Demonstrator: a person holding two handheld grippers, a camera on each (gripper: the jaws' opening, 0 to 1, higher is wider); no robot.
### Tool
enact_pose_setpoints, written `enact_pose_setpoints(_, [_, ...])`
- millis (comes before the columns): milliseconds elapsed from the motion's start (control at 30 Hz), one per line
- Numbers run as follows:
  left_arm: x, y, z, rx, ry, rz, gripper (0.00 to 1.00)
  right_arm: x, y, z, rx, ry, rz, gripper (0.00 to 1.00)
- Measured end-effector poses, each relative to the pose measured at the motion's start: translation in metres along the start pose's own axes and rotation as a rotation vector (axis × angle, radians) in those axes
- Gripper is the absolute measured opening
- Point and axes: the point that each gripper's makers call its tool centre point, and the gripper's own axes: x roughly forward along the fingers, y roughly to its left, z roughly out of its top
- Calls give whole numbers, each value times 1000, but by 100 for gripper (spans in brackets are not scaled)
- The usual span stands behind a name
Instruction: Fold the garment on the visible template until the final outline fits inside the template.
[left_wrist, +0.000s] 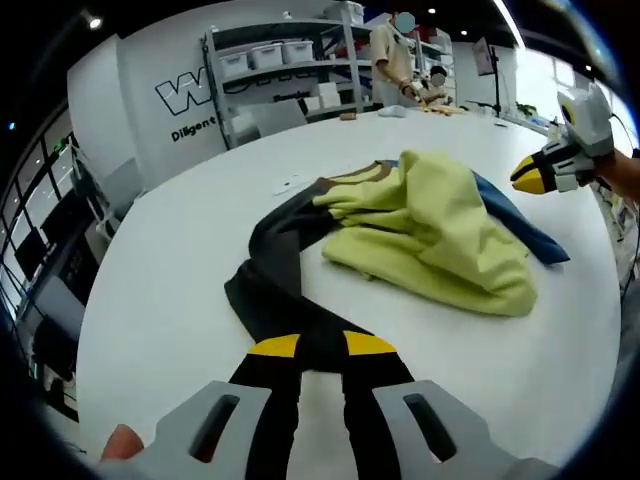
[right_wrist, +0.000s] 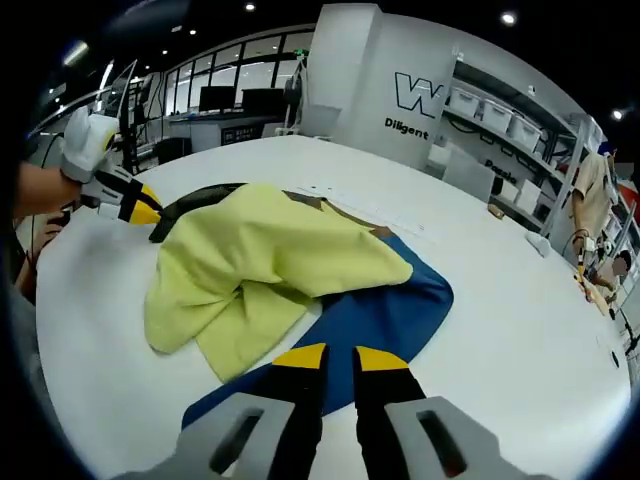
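Left gripper (left_wrist: 322, 346) sits low in the left gripper view with its yellow-tipped jaws close together, pinching the dark end of the garment (left_wrist: 400, 225), which runs back between them from the heap. Right gripper (right_wrist: 340, 357) in the right gripper view likewise has its jaws nearly together over the blue edge of the garment (right_wrist: 290, 275); the cloth seems to pass between the tips, though the grip itself is hard to make out. That garment lies bunched on the white table (right_wrist: 500, 300): a yellow-green part crumpled on top, a blue part spread under it toward the right gripper, and a dark part trailing off toward the left gripper. In the left gripper view the right gripper (left_wrist: 545, 172) shows at the far side of the heap, held by a hand (left_wrist: 622, 175), just beside the blue edge. In the right gripper view the left gripper (right_wrist: 135, 205) shows at the dark end. Beyond the table stand shelves (left_wrist: 290, 60) with bins, a white wall with lettering (right_wrist: 425, 95), and a person (left_wrist: 392, 55) at the far end.
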Motion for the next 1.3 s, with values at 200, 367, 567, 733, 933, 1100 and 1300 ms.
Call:
enact_pose_setpoints(200, [-5,-13,-8,-13,5,-14,10,-12,25,-8,-16,17,46,6])
enact_pose_setpoints(367, [-6,-23,-12,-2,8,-29,10,-24,46,-12,-57,22,91,6])
enact_pose_setpoints(567, [-2,-24,-11,5,10,-30,9,-30,61,-18,-84,30,136,6])
enact_pose_setpoints(733, [2,-23,-14,15,26,-29,9,-30,69,-22,-95,39,161,7])
enact_pose_setpoints(933, [4,-24,-17,13,37,-34,9,-30,76,-26,-99,46,184,10])
enact_pose_setpoints(1100, [5,-23,-17,15,36,-34,10,-33,86,-38,-134,73,213,12])
enact_pose_setpoints(1300, [5,-24,-17,17,35,-34,9,-31,82,-45,-142,92,206,11])
